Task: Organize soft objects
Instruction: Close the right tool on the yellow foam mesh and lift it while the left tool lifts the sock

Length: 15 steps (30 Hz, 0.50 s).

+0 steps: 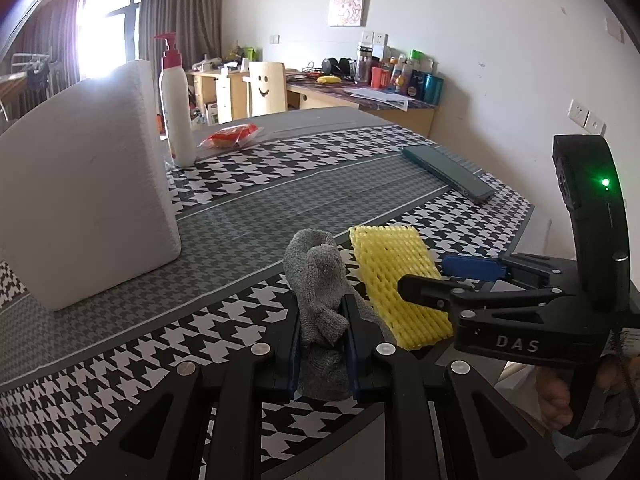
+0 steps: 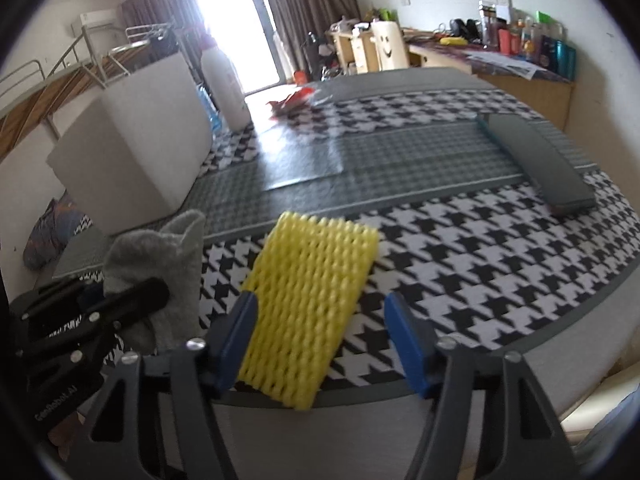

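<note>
Left gripper clamps the grey sock.
Right gripper, unclenched, straddles the yellow foam net beside the sock, its length running away from the jaws.

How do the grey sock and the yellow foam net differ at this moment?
The grey sock is knitted, bunched and standing up; the yellow foam net is open mesh lying flat. The left gripper is shut on the grey sock; the right gripper is open around the yellow foam net. Both are soft and sit near the table edge.

Blown-out daylight from the window, glare on the tabletop, fisheye-bent dark corners, slight right-view blur.
</note>
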{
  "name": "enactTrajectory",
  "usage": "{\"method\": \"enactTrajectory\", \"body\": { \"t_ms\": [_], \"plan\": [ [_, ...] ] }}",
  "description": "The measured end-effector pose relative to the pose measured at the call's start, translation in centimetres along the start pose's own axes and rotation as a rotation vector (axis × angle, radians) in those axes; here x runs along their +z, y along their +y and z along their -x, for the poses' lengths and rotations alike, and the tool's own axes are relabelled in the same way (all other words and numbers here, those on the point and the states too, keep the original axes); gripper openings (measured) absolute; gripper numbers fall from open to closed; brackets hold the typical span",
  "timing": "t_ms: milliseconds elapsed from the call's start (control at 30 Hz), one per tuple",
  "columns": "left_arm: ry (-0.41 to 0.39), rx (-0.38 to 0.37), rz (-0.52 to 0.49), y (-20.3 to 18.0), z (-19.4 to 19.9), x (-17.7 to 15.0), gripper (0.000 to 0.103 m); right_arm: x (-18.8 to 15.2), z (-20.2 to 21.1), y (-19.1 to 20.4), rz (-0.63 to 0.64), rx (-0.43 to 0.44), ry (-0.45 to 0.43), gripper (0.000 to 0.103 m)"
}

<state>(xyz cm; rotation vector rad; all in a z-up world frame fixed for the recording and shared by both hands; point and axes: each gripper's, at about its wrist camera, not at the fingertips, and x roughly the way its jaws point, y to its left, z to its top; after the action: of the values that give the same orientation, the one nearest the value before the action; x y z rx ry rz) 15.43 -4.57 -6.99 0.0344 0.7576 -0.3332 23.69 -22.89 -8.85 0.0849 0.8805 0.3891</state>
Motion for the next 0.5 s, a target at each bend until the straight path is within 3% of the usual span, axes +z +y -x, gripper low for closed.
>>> {"method": "enactTrajectory", "body": {
  "t_ms": [267, 500],
  "plan": [
    [-0.002, -0.004, 0.008, 0.2, 0.3, -0.2, 0.019, -0.2, 0.1, 0.6, 0.023, -0.003, 0.014, 0.052],
    [-0.008, -0.014, 0.016, 0.5, 0.4, -0.1, 0.019, 0.1, -0.5, 1.5, 0.051, -0.064, 0.017, 0.04]
  ]
}}
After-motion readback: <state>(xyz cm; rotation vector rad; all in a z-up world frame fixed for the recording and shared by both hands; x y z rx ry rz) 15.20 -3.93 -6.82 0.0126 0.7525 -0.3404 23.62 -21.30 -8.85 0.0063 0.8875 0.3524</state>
